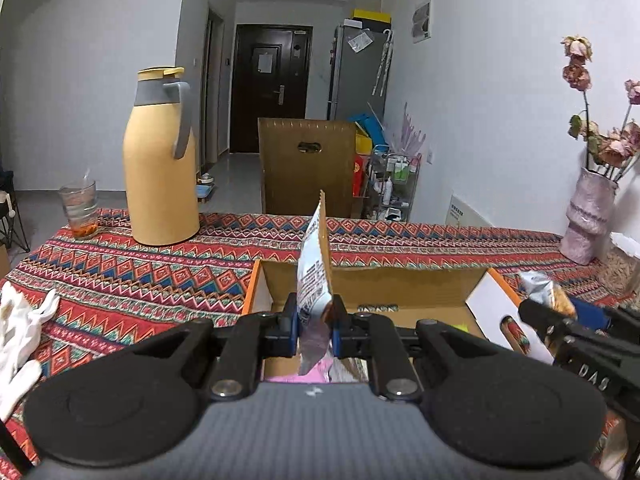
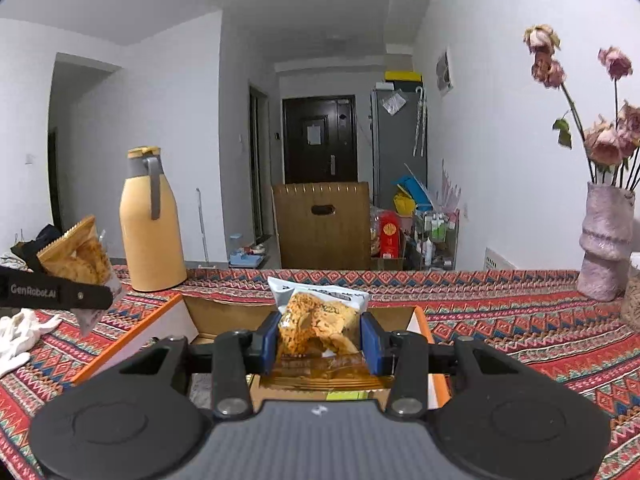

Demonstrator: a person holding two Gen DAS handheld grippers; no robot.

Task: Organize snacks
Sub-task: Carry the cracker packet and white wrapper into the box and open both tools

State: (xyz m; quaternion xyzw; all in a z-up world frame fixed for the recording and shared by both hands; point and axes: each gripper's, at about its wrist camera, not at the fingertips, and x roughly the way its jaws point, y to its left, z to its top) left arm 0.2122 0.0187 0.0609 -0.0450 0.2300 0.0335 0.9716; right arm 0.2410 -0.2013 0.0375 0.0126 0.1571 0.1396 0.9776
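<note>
Packet one [image 1: 314, 276]: white and tan, edge-on, upright, pinched in the left gripper [image 1: 315, 322] above the open box [image 1: 400, 280]. Packet two [image 2: 320, 318]: clear front, orange snack visible, clamped in the right gripper [image 2: 319, 340] over the same box.

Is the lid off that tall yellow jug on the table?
No, the yellow jug stands upright on the patterned tablecloth with its yellow lid seated on top.
</note>
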